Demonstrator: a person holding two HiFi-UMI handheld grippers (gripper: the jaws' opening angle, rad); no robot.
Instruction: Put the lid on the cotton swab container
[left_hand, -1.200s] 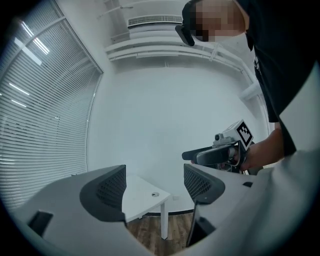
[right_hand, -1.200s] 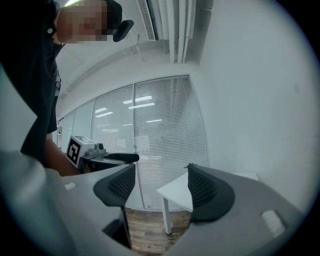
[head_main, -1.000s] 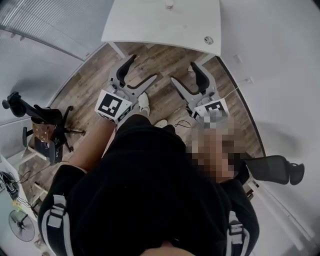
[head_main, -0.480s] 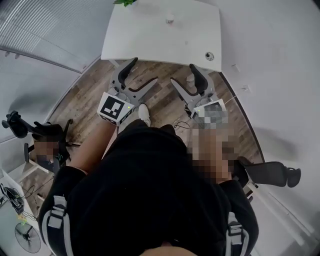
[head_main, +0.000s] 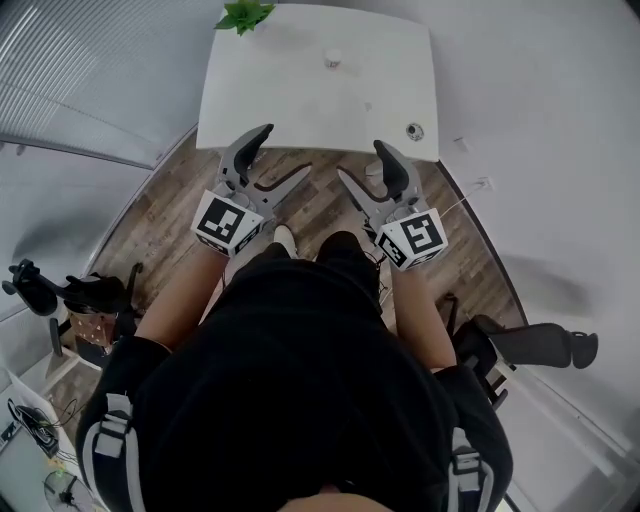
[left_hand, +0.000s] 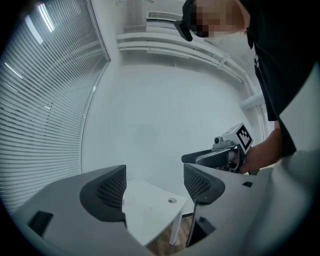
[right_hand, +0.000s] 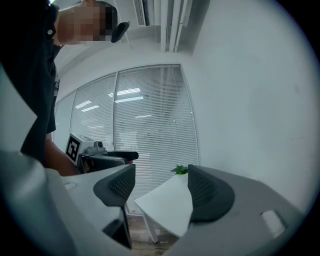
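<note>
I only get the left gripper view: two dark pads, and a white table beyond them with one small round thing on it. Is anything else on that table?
Observer: Yes. The head view shows a green plant at the far left corner of the table.
Operator: And the other gripper, is it holding something?
Observer: No. In its own view the right gripper has its jaws apart with nothing between them.

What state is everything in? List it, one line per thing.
Left gripper: open, empty.
Right gripper: open, empty.
Small white container: on the table; lidded or not, too small to tell.
Round piece: flat near the table's right front corner.
Blinds: lowered.
</note>
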